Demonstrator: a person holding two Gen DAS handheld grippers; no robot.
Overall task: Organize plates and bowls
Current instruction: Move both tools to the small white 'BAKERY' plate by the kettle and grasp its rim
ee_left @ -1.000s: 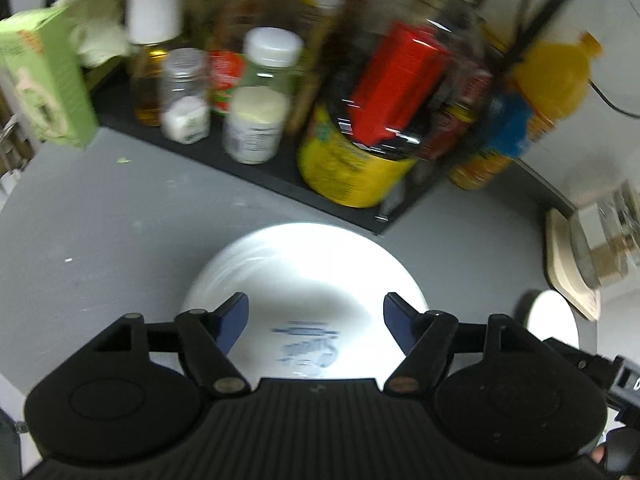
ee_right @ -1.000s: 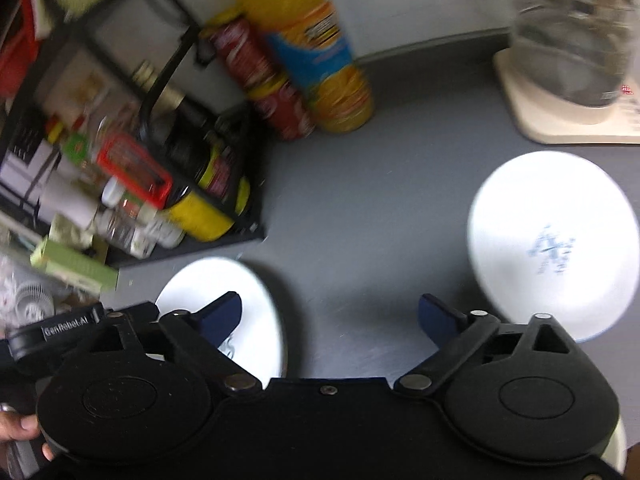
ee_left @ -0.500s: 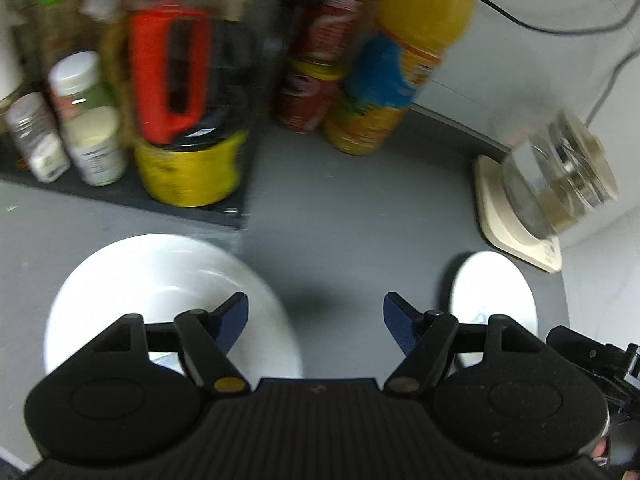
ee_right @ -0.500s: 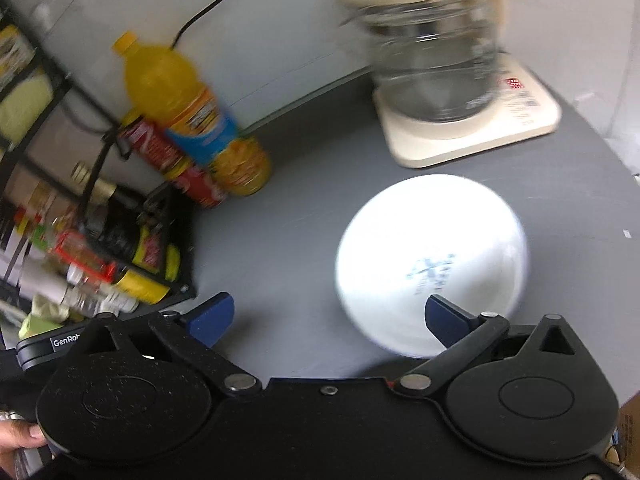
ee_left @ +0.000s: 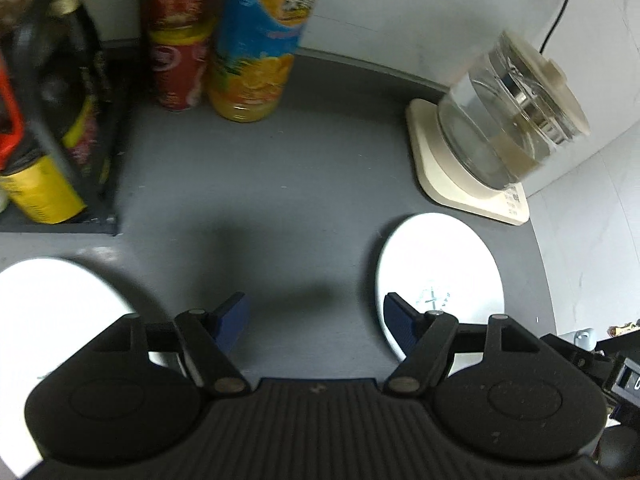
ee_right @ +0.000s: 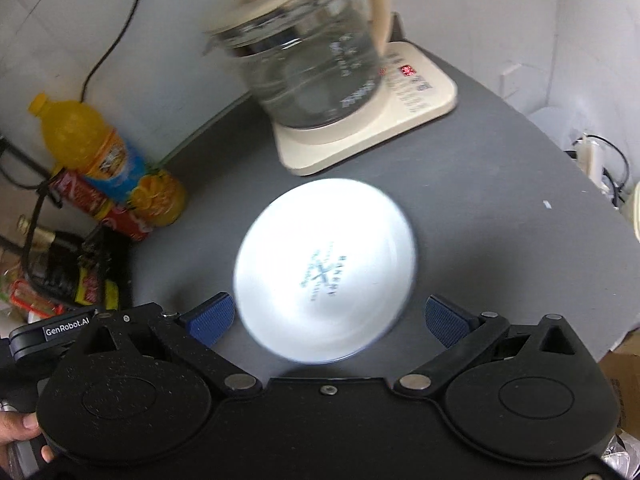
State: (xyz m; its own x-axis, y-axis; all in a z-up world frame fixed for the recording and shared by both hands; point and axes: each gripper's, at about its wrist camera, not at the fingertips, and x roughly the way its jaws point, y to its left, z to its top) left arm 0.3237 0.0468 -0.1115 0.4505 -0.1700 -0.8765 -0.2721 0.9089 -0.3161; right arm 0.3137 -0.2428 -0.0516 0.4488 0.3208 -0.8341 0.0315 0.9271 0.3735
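On the grey countertop (ee_left: pixel 280 200), 2 white dishes lie well apart. Left wrist view: the left gripper (ee_left: pixel 316 316) hovers over bare counter with both blue-padded jaws spread wide and nothing between them. 1 white plate (ee_left: pixel 52 304) lies at the lower left, partly under the gripper body; the white bowl (ee_left: pixel 440 272) sits at the right, its near edge behind the right finger.

Right wrist view: the right gripper (ee_right: pixel 328 316) is released as well — jaws wide apart, flanking the bowl (ee_right: pixel 324 264) without visible contact. The bowl rests upright on the counter, blue print at its centre, just in front of the cream kettle base (ee_right: pixel 400 112) carrying a glass kettle (ee_right: pixel 312 52).

An orange drink bottle (ee_right: pixel 100 160) and red cans (ee_right: pixel 120 216) stand at the back left, beside a black rack (ee_left: pixel 60 120) of condiments. A hand (ee_right: pixel 16 436) shows at the lower left edge.
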